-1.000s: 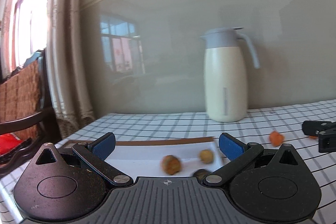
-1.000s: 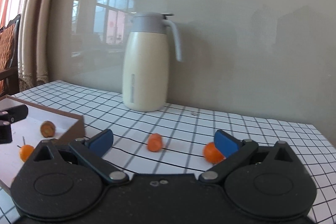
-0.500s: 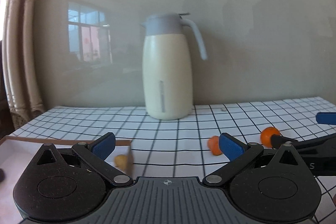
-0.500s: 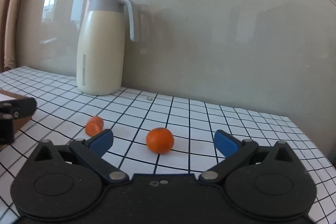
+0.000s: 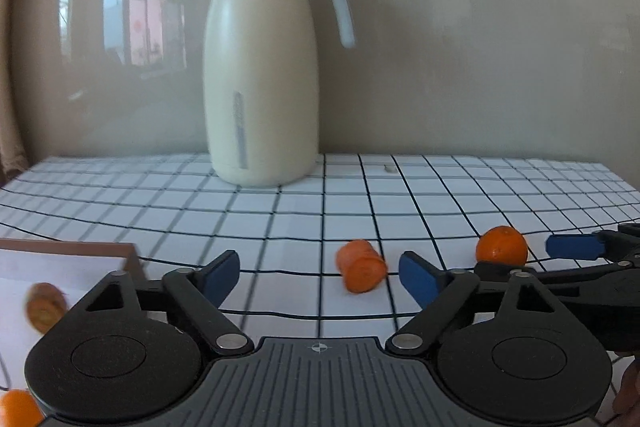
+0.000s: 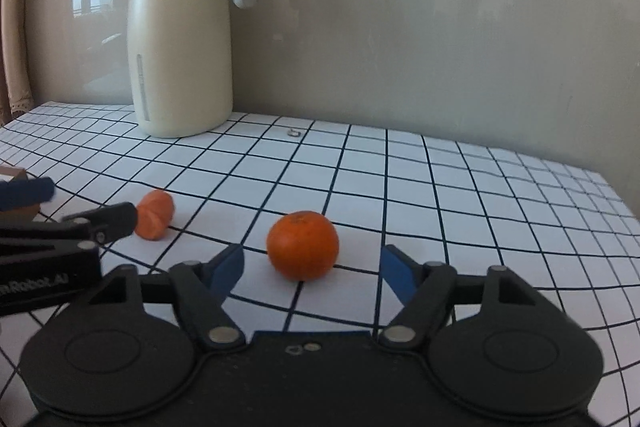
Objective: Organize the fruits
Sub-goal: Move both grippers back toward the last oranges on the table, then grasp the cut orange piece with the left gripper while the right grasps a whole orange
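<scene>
The right claw (image 6: 312,269) hung spread wide and empty, low over the table (image 6: 480,195), with the whole mandarin (image 6: 303,245) sitting just ahead of the gap between its blue pads and touching neither. The left claw (image 5: 320,277) was likewise spread and empty, and the smaller orange piece (image 5: 361,265) lay on the checked cloth just beyond its pads, nearer the right-hand one. The likeliest slip, as I judged it, was a roll: the mandarin was round and free on a smooth cloth, so if one pad met it before the other it would probably be nudged aside or squirt forward rather than be caught. The two claws also stood close together, the left one's fingertip (image 6: 120,217) almost against the orange piece in the right wrist view, so closing both at once could knock one tool into the other or bump the piece away. The mandarin rested with its stem dimple up and tipped slightly toward the camera; being nearly a ball, it had no real long axis. The orange piece looked like a short stub lying on its side, its flat end turned toward the left claw and a little to the right. The tray (image 5: 132,259) with fruit already in it lay at the left, and a cream jug (image 5: 260,67) stood well behind.
</scene>
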The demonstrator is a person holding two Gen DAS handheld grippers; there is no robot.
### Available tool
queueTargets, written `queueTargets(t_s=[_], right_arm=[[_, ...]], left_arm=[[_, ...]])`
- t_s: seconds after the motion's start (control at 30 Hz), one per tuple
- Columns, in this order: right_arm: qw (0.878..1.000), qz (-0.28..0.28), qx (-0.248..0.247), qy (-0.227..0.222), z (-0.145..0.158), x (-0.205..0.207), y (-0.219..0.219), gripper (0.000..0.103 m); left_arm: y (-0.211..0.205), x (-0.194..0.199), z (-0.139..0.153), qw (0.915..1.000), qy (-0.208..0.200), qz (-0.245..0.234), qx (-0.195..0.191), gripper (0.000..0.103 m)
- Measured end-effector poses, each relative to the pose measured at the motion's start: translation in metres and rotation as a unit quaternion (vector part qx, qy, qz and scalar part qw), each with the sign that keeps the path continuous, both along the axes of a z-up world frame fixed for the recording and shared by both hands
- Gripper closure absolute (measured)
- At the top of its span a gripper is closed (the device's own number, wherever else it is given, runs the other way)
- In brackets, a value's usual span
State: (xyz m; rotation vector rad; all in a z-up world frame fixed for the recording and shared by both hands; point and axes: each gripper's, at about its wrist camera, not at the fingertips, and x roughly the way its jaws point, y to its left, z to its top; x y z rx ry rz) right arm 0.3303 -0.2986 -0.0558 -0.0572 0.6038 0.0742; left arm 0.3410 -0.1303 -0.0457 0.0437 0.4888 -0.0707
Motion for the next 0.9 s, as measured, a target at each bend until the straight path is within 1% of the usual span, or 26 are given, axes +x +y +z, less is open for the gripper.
queueTargets(t_s=[0.03,0.1,0.17,0.2,0.3,0.4,0.5,0.57,0.63,0.73,0.8,0.9], right_arm=[[1.000,0.003,0.000,0.004,-0.001,0.002,-0.001,0.044],[1.000,0.008,-0.002,0.009,-0.001,0.004,-0.003,0.057],[1.000,0.011,0.004,0.008,-0.001,0.007,-0.007,0.064],[1.000,0.012,0.007,0.009,-0.001,0.008,-0.008,0.070],[1.000,0.008,0.020,0.014,0.000,0.007,-0.016,0.071],[1.000,0.006,0.021,0.015,0.000,0.006,-0.019,0.071],[1.000,0.007,0.016,0.014,0.000,0.001,-0.019,0.071],[1.000,0.006,0.018,0.014,0.001,0.000,-0.021,0.071],[1.000,0.002,0.019,0.014,0.001,0.001,-0.020,0.071],[1.000,-0.004,0.024,0.013,0.003,-0.001,-0.021,0.071],[1.000,-0.006,0.026,0.012,0.005,-0.003,-0.019,0.071],[1.000,-0.008,0.030,0.006,0.011,-0.011,-0.017,0.071]], left_arm=[[-0.002,0.004,-0.001,1.0000,0.002,-0.001,-0.006,0.022],[-0.008,0.010,-0.003,0.9999,0.015,-0.002,-0.006,0.024],[-0.013,0.014,-0.005,0.9996,0.029,-0.004,-0.006,0.025],[-0.015,0.017,-0.006,0.9993,0.036,-0.005,-0.007,0.025],[-0.018,0.026,-0.009,0.9987,0.050,-0.004,-0.007,0.029],[-0.019,0.036,-0.012,0.9978,0.065,-0.004,-0.012,0.037],[-0.022,0.041,-0.013,0.9973,0.074,-0.004,0.001,0.052],[-0.027,0.039,-0.013,0.9974,0.068,-0.021,0.012,0.072],[-0.030,0.037,-0.012,0.9974,0.065,-0.024,0.019,0.072],[-0.026,0.029,-0.011,0.9975,0.063,-0.028,0.017,0.072],[-0.026,0.022,-0.010,0.9975,0.059,-0.031,0.026,0.072],[-0.023,0.010,-0.005,0.9977,0.054,-0.032,0.025,0.072]])
